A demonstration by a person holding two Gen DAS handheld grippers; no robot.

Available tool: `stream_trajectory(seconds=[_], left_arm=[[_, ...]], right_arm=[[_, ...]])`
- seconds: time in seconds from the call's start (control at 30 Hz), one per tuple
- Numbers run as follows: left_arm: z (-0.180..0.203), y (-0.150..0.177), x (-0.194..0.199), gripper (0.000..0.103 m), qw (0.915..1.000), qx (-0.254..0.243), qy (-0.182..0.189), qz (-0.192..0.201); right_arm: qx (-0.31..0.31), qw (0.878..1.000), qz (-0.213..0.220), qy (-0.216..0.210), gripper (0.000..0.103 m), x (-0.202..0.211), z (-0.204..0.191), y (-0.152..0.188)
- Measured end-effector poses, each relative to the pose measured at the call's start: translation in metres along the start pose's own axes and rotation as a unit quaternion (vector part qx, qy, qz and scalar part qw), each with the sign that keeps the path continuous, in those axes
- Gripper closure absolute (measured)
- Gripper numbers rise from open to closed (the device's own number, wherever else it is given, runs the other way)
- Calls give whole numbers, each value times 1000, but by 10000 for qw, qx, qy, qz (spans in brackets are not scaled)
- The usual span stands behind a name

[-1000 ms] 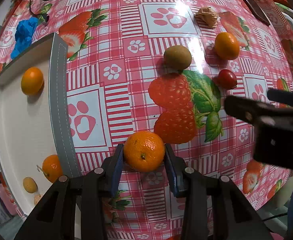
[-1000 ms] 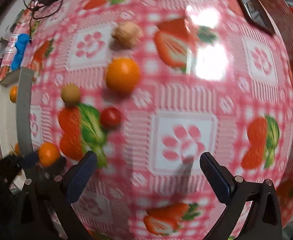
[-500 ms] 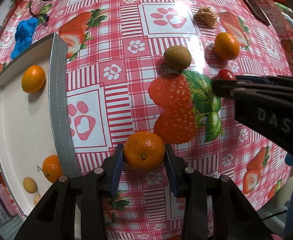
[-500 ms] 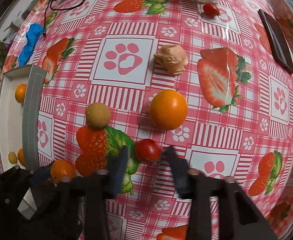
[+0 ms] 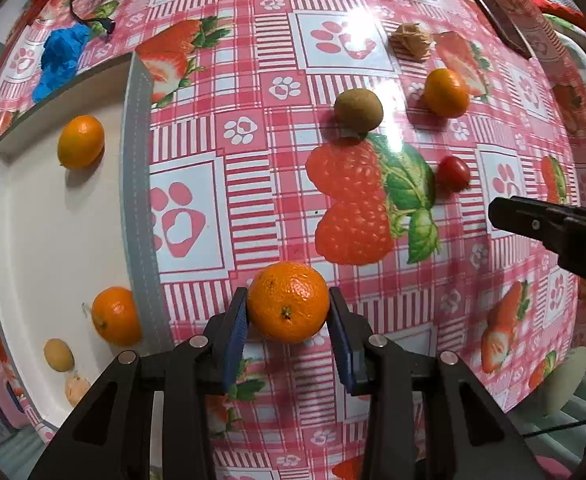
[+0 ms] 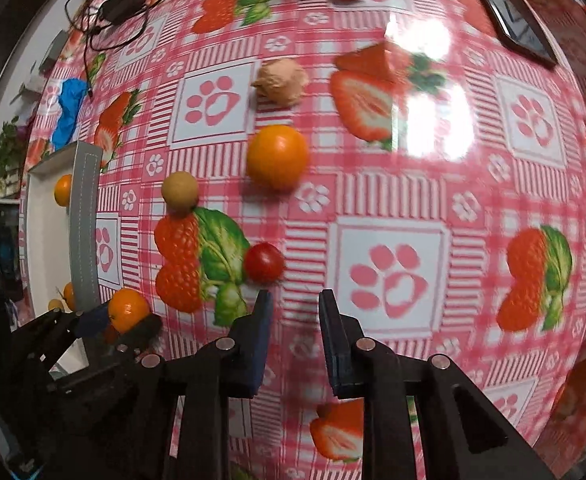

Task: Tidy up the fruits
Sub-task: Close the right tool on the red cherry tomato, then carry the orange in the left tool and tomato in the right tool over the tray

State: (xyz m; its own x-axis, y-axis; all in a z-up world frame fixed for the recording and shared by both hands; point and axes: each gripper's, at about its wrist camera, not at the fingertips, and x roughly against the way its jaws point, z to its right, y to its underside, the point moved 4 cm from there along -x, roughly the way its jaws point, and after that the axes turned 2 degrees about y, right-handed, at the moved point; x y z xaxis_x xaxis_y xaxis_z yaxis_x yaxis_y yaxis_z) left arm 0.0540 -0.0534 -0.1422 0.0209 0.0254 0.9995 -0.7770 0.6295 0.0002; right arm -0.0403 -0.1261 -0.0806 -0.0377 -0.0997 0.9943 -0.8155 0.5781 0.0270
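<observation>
Two oranges (image 5: 81, 141) lie in white tray (image 5: 45, 220).

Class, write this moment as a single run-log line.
left gripper: shut on tangerine | right gripper: shut, empty | cherry tomato: on tablecloth, just beyond right fingertips | tray: holds fruits

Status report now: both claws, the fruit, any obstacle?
Left claw shut on mandarin, beside tray. Right claw shut, empty, cherry tomato just ahead on the cloth. Nothing in the way.
</observation>
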Motion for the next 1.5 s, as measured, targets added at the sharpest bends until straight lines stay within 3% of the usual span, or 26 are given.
stream_trajectory(seconds=[0.2,0.27,0.3,0.37,0.5,0.57,0.6,0.63,0.77,1.1,1.5], left_arm=[[-1,9,6,61,10000,-28,4,7],[2,12,8,61,10000,-38,11,13],[2,14,9,61,10000,-40,13,17],[2,21,12,61,10000,-24,24,31],[4,27,16,61,10000,46,73,39],[5,31,22,61,9999,47,90,42],[3,34,23,61,9999,44,94,44],[3,36,24,61,9999,48,98,40],[4,35,32,61,9999,49,141,84],[-17,40,60,61,9995,107,190,241],[-69,58,82,61,9980,437,213,404]], right_arm=[[37,9999,-87,-78,76,-5,5,11],[114,9999,-66,-2,61,-13,0,7],[163,9999,-19,35,42,-15,-4,1],[335,9993,95,139,41,-21,-16,-10],[493,9984,73,253,43,-36,-28,-22],[555,9978,69,352,57,-42,-34,-27],[630,9970,100,436,71,-45,-41,-31],[721,9965,45,412,78,-46,-45,-31],[702,9971,20,307,78,-48,-52,-30],[340,9993,98,-101,78,-5,-12,-8],[694,9973,167,-155,78,12,-56,-3]])
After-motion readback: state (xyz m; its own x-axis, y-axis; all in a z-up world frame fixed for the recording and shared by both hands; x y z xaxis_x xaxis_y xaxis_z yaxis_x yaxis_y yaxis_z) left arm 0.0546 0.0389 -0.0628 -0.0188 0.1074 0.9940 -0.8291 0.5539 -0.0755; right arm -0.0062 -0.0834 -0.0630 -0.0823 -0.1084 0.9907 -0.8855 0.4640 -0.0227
